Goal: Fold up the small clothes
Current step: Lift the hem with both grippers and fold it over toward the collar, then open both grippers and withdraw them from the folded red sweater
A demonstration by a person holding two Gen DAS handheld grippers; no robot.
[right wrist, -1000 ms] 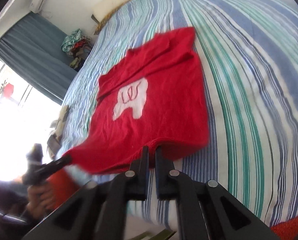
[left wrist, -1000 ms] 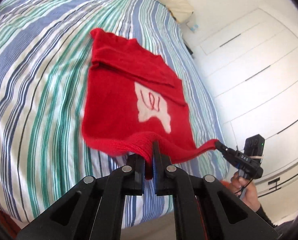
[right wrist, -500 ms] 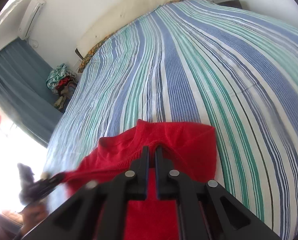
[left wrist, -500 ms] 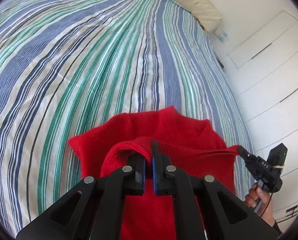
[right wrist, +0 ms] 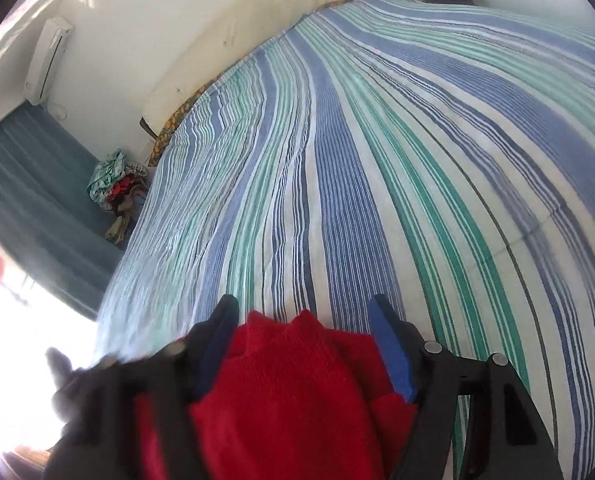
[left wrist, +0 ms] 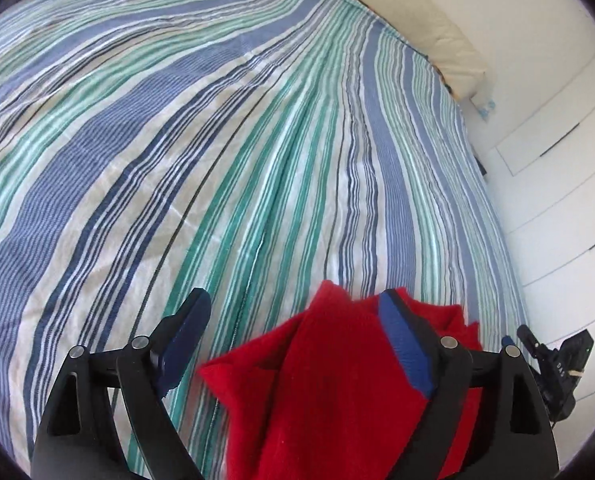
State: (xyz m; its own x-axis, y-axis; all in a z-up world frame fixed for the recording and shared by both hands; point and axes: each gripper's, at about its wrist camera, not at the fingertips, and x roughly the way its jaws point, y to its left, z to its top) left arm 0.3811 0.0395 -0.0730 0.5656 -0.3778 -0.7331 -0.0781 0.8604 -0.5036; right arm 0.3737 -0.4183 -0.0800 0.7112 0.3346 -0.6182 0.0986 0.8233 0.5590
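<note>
I am looking down my left camera at the red knit garment [left wrist: 337,384], which is lying bunched at the near edge of the striped bedcover [left wrist: 225,152], its cloth doubled over in thick folds with a peaked corner pointing up the bed and no print showing on the side facing me. My left gripper [left wrist: 293,320] is standing wide open, its blue-padded fingers [left wrist: 185,332] spread well apart; the left pad is hanging over bare stripes, while the right pad is lying against the top of the red folds without pinching anything. At the far right of this view my right gripper [left wrist: 553,360] is showing as a small black shape beside the garment's edge. Through the right camera the same red garment [right wrist: 281,392] is filling the lower middle, heaped in a rounded mound with two small peaks at its far edge, sitting on the bedcover [right wrist: 377,160] close to the near side. My right gripper [right wrist: 301,320] is also spread wide, the garment lying between its fingers [right wrist: 389,352] and brushing the blue pads on both sides, though nothing is being clamped. Both tools are pointing forward and down along the bed towards the cream headboard [right wrist: 265,28], hovering low over the heap
</note>
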